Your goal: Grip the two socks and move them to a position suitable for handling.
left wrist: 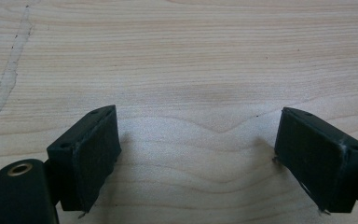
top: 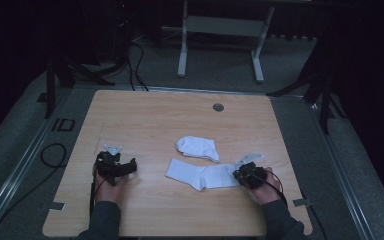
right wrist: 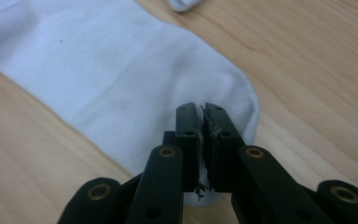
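A long white sock (top: 200,175) (right wrist: 98,70) lies flat on the wooden table (top: 155,115), right of centre. My right gripper (top: 236,175) (right wrist: 200,106) is shut on this sock's right end, jaws almost touching, low over the table. A second white sock (top: 197,147), folded into a short bundle, lies just behind the first; its edge (right wrist: 184,4) peeks in at the top of the right gripper view. My left gripper (top: 120,161) (left wrist: 198,116) rests at the table's left, open wide, with bare wood between its pads.
A round grommet hole (top: 218,107) sits near the table's far edge. Behind the table a white desk frame (top: 220,30) stands on the grey floor, and cables (top: 55,155) lie left of the table. A pale scuff (left wrist: 9,70) marks the wood ahead of the left gripper.
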The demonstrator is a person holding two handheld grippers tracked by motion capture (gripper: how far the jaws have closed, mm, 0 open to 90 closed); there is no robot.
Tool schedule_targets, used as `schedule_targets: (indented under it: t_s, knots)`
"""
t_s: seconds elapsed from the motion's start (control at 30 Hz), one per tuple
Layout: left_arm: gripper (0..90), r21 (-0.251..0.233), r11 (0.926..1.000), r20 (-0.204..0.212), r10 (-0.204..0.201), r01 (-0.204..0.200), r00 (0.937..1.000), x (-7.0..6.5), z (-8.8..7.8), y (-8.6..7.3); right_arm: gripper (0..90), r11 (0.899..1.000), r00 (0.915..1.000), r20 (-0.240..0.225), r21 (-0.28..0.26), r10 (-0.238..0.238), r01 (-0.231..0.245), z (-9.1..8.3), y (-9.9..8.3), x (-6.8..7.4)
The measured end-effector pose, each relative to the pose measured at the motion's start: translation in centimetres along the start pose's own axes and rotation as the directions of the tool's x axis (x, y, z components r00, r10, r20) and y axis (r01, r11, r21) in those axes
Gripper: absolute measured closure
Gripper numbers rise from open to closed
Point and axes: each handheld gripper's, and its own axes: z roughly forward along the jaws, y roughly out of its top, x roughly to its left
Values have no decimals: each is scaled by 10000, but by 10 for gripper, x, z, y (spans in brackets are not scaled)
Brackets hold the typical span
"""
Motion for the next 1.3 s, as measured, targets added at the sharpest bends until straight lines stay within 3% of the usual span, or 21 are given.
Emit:
schedule_targets:
  t_s: [0.33, 0.47, 0.6, 0.8, 0.97, 1.1, 1.3]
  knots:
    - [139, 1, 10000, -1, 1, -1, 10000, 0, 0, 0, 836, 9985, 9970, -552, 66, -546, 550, -1, 4, 23]
    - [139, 3, 10000, 0, 1, -1, 10000, 0, 0, 0, 750, 9973, 9924, -1086, 371, -587, 630, -3, 8, 25]
    - [139, -7, 10000, -3, 11, -11, 10000, 0, 0, 0, 700, 9969, 9925, -969, 163, -748, 768, -6, 16, 24]
    - [139, -8, 10000, 1, 4, -4, 10000, 0, 0, 0, 702, 9969, 9943, -757, -314, -747, 725, -7, 44, 19]
    - [139, 7, 10000, 3, 15, -15, 10000, 0, 0, 0, 745, 9959, 9943, -655, -392, -846, 821, 8, 68, 20]
    - [139, 3, 10000, 4, 8, -8, 10000, 0, 0, 0, 895, 9935, 9928, -490, -374, -1092, 1074, 21, 87, 21]
    - [139, -6, 10000, 27, 21, -21, 10000, 0, 0, 0, 896, 9936, 9934, -323, -291, -1103, 1094, 41, 113, 23]
